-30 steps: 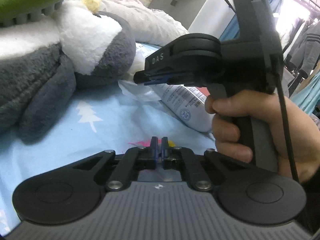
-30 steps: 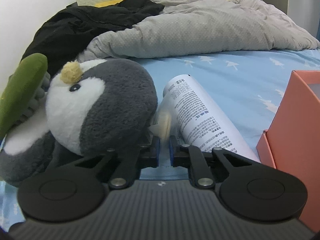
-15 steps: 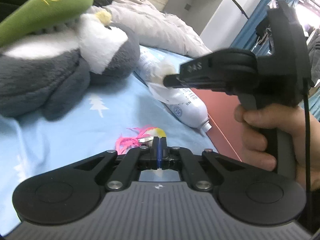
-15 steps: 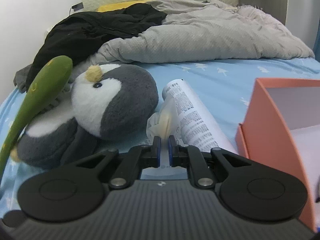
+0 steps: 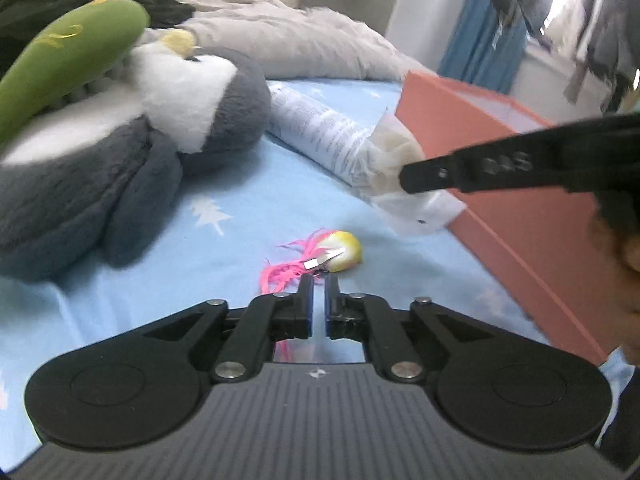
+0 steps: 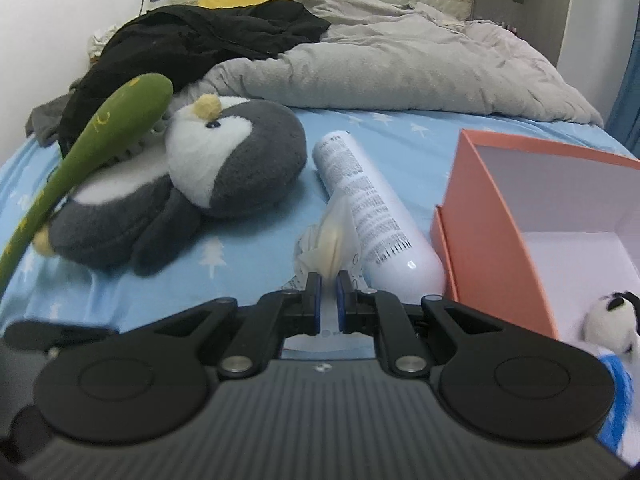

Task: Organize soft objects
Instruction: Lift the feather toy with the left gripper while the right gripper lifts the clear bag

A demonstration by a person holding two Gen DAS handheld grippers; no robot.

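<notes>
We've got the right claw [image 6: 328, 282] pinching a plastic-wrapped soft bit [image 6: 330, 236], lifted so it clears the orange box [image 6: 484, 216] wall; left claw [image 5: 319, 285], just parted, holds nothing above the feather toy [image 5: 324, 256].

Penguin [image 6: 240, 160] fuzzy plush, duvet [image 6: 400, 68] matt quilted cloth, tube [image 6: 372, 216] glossy smooth plastic at 3 o'clock of penguin, box [image 6: 492, 208] matt card.
</notes>
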